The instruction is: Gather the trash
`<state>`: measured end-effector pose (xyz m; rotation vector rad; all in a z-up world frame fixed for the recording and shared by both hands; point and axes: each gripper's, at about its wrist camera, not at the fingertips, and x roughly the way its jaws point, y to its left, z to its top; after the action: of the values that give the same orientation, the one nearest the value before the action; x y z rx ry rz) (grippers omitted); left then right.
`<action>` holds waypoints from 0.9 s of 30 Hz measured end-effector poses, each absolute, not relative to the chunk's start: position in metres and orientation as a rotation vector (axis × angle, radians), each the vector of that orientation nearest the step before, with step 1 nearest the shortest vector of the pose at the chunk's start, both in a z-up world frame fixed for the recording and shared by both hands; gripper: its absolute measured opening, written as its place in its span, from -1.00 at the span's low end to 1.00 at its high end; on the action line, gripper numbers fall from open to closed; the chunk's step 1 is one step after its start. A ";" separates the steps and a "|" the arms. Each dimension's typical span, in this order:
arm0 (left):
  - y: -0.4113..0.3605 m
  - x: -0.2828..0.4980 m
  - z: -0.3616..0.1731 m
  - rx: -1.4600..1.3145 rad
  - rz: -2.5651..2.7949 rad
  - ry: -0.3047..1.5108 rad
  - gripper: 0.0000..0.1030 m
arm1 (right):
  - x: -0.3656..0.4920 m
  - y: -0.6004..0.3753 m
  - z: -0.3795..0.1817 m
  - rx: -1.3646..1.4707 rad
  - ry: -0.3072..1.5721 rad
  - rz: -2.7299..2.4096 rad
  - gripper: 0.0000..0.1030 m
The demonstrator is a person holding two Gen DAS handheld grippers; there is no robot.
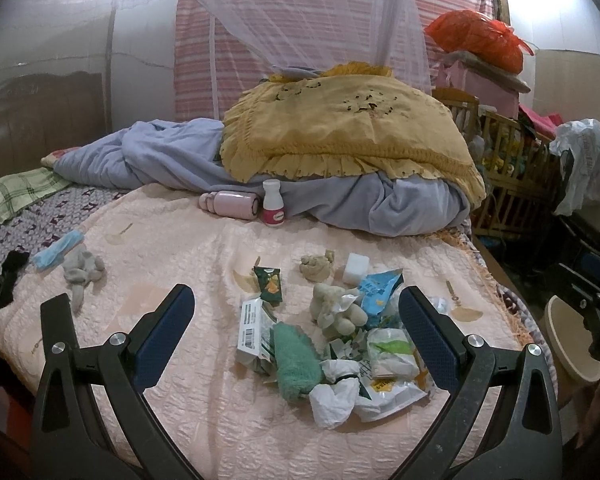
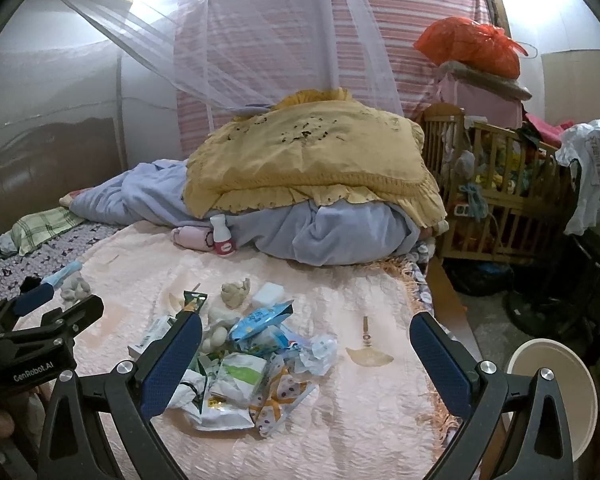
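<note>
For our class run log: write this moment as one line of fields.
phase: pre-grasp | left gripper: open, empty | right gripper: open, empty | target: heap of crumpled wrappers on pink quilt | bin: round cream-rimmed bin, beside bed

Dim indoor light, glare upper left, fisheye-bent edges, soft detail.

Your left gripper (image 1: 296, 308): matt black plastic arms, bright metal screw heads, finely dimpled blue pads (image 1: 170, 332). Your right gripper (image 2: 306, 344) looks the same. Under you, the pink bedspread (image 1: 204, 420) is quilted cloth, puckered, with a faint sheen. Trash pile (image 1: 340, 356): glossy crinkled plastic wrappers, crumpled white tissue, one fuzzy green cloth (image 1: 296, 360). White bottle (image 1: 273, 208) is smooth plastic. Yellow pillow (image 1: 340, 136) is matt cloth, frilled edge. Crib (image 2: 496, 184) is varnished wood. Netting (image 2: 268, 32) is sheer.
</note>
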<state>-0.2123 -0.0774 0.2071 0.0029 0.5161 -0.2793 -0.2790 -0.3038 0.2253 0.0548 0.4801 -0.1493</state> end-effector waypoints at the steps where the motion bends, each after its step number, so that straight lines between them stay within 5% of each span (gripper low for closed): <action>1: -0.078 -0.211 0.208 0.002 -0.276 0.516 0.98 | -0.279 -0.304 0.225 0.054 0.480 -0.150 1.00; 27: -0.079 -0.202 0.204 0.020 -0.256 0.523 0.98 | -0.276 -0.302 0.220 0.038 0.501 -0.138 1.00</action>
<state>-0.2023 -0.0789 0.2040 0.0202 0.5233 -0.2564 -0.2760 -0.3021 0.2201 0.0377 0.5015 -0.1384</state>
